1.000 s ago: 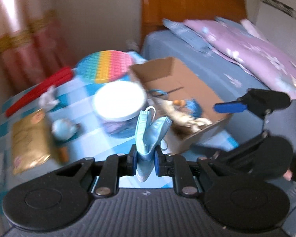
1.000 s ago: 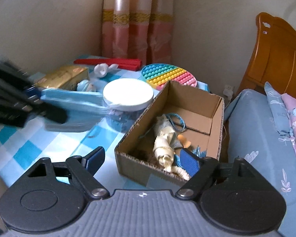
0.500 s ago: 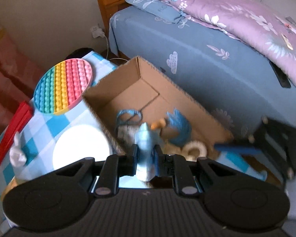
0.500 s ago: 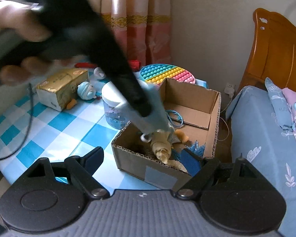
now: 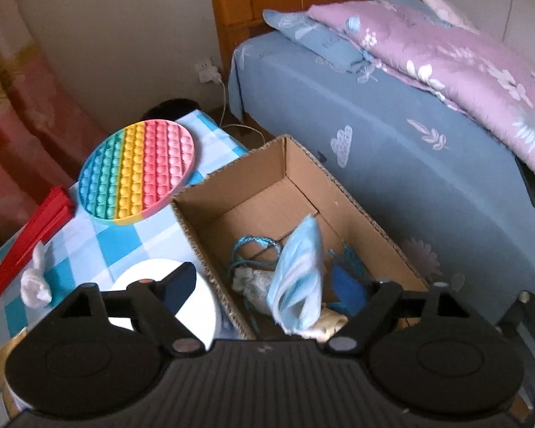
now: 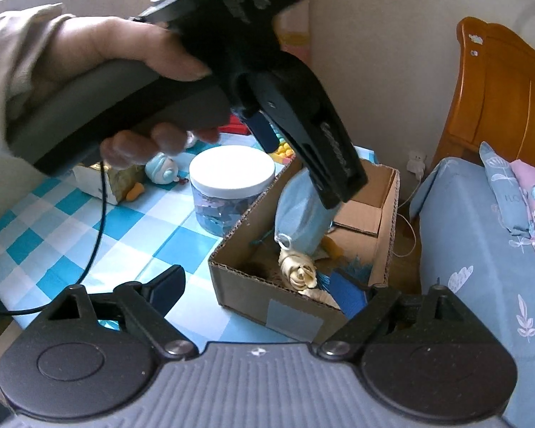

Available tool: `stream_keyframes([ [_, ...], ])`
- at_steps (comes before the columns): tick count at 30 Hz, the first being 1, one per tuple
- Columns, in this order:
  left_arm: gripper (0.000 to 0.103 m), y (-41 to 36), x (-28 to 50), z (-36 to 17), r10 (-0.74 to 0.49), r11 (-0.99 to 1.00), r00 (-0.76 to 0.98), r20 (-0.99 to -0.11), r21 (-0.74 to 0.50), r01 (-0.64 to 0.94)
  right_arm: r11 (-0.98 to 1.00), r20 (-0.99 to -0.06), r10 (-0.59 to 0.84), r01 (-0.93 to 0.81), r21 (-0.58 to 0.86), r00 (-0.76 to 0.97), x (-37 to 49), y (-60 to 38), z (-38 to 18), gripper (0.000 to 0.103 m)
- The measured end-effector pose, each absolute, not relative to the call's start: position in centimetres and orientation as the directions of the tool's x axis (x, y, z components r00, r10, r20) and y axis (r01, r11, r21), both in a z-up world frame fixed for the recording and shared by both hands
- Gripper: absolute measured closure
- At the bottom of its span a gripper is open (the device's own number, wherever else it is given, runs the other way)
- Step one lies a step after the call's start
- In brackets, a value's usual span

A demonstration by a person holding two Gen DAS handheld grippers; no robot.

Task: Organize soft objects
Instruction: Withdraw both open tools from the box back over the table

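Bedside box (image 5: 356,210) holds mask (image 5: 297,278) between spread fingers (image 5: 178,283).

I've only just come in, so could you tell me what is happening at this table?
A person is tidying soft things into the cardboard box with two handheld grippers. The left gripper is over the box with its jaws wide apart, and the blue face mask hangs between them, blurred and apparently dropping onto the items inside. The right gripper hovers open and empty near the box's front corner. The white-lidded jar and rainbow pop toy sit on the checked cloth.
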State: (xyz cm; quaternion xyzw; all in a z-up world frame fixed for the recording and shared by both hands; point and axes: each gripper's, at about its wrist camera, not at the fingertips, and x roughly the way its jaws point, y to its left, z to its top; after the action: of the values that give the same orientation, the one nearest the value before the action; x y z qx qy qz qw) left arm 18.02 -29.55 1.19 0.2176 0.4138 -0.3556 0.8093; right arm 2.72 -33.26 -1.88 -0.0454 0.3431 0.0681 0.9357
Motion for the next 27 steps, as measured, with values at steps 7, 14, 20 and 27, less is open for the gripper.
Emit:
stream_keyframes([
  [7,0.012,-26.5,16.2,3.1,-0.429,0.667,0.452,-0.782,0.064,0.743,0.984,-0.646,0.1,-0.17,-0.047,0.757,2.4,-31.9,-1.3,0.012],
  [14,0.007,-21.6,13.2,2.1,-0.359,0.731,0.541,-0.761,0.131,0.669,0.98,-0.649,0.105,-0.191,-0.063,0.754,2.1,-30.2,-1.0,0.004],
  [20,0.004,-15.2,10.6,0.5,-0.263,0.854,0.634,-0.727,0.129,0.503,0.979,-0.656,0.132,-0.201,-0.031,0.743,2.0,-29.2,-1.1,0.0],
  [27,0.004,-8.9,9.7,-1.2,-0.118,0.96,0.693,-0.711,0.097,0.263,0.98,-0.673,0.149,-0.201,0.0,0.725,2.3,-27.2,-1.4,0.0],
])
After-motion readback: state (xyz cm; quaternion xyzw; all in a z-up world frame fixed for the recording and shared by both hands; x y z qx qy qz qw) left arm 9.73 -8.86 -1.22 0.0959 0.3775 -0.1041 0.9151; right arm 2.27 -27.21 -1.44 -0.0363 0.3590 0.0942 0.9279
